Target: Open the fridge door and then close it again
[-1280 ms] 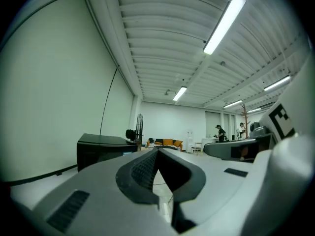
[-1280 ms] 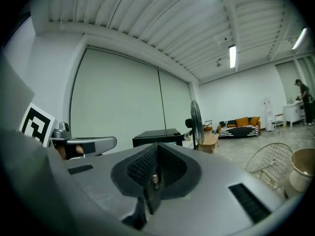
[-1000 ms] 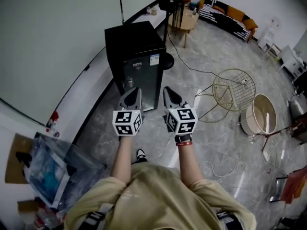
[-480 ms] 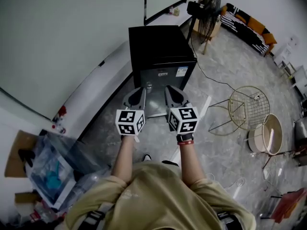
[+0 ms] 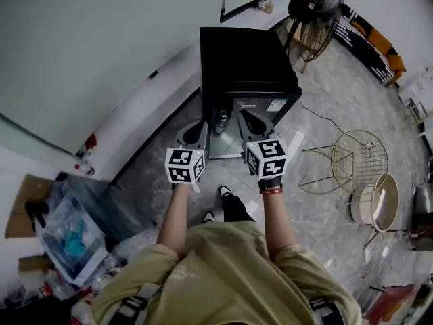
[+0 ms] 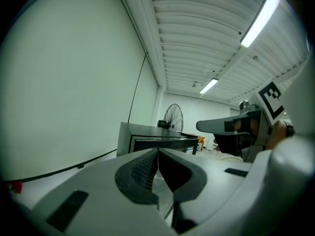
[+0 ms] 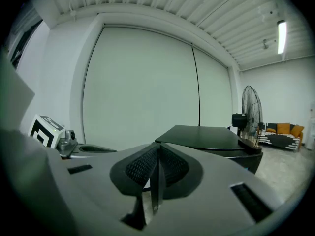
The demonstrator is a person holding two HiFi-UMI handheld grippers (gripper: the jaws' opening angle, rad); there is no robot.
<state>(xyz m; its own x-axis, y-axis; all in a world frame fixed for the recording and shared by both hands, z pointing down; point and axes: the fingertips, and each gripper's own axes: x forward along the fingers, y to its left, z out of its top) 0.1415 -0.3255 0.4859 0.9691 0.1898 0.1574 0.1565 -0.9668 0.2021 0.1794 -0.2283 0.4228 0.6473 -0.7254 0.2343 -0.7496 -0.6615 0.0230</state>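
A small black fridge [image 5: 247, 59] stands on the floor against the white wall, its glossy door [image 5: 254, 110] closed and facing me. Both grippers are held out side by side just short of that door. My left gripper [image 5: 199, 128] is shut with nothing between its pads, and points at the door's left part. My right gripper [image 5: 245, 119] is also shut and empty, in front of the door's middle. In the left gripper view the shut left gripper [image 6: 158, 152] points at the fridge [image 6: 147, 137]. In the right gripper view the right gripper [image 7: 158, 154] has the fridge's top [image 7: 206, 136] just beyond it.
A standing fan [image 5: 318, 5] is right of the fridge, with a cable trailing over the floor. A wire chair [image 5: 358, 158] and a round tub [image 5: 375, 202] sit to the right. A clear plastic box [image 5: 61, 229] and cartons lie at the left by the wall.
I have walked up to the fridge: it sits larger and more central in the head view, and both shut grippers have come close to its door.
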